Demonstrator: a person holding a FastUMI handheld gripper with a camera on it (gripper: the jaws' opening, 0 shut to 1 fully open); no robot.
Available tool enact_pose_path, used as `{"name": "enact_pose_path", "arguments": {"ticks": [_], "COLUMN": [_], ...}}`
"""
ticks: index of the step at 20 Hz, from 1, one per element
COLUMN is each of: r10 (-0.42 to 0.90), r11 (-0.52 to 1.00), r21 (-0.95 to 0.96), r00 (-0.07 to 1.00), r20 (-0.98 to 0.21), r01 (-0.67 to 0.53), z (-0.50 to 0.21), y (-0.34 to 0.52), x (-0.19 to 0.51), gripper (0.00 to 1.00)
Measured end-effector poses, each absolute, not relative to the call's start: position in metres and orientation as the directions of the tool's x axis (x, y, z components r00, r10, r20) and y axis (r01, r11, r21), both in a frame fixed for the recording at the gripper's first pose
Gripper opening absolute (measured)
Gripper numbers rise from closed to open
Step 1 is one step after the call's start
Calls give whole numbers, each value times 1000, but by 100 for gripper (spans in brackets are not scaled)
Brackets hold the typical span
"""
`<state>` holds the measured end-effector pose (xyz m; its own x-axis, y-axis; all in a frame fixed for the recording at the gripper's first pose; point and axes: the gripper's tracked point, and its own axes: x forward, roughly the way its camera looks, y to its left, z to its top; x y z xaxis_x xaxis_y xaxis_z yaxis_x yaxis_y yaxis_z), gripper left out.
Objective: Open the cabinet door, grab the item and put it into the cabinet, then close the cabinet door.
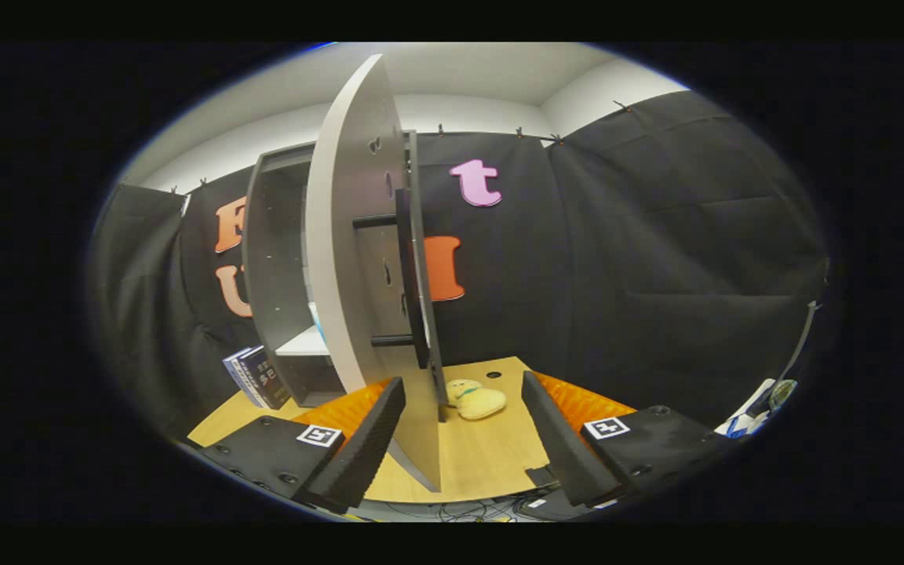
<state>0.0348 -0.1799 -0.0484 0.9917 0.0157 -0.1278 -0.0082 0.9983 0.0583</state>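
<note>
Gripper [460,439] fingers spread apart, straddling lower edge of swung-open cabinet door [358,235] (bar handle [413,290] facing right); yellow plush toy [477,400] near tabletop's [483,463] far edge.

Even, moderate light from overhead; ceiling [491,71] brightest, washed pale. Wall cloth [679,235] soaks light, folds barely readable. Door [350,235] face lit softly, no hard glare. Small shadow under the plush toy [477,399] on the tabletop [483,455]. Strong fisheye bending: door edge bows, the rim darkens and smears. Slight overall softness; open fingers [358,455] reasonably sharp.
</note>
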Motion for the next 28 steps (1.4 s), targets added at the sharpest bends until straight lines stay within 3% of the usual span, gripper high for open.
{"name": "enact_pose_path", "arguments": {"ticks": [14, 28], "r10": [138, 198], "r11": [988, 980], "r21": [95, 28], "r00": [980, 965], "r20": [-146, -173], "r01": [-125, -196], "z": [-71, -100], "y": [-47, 60], "x": [68, 182], "gripper": [97, 97]}}
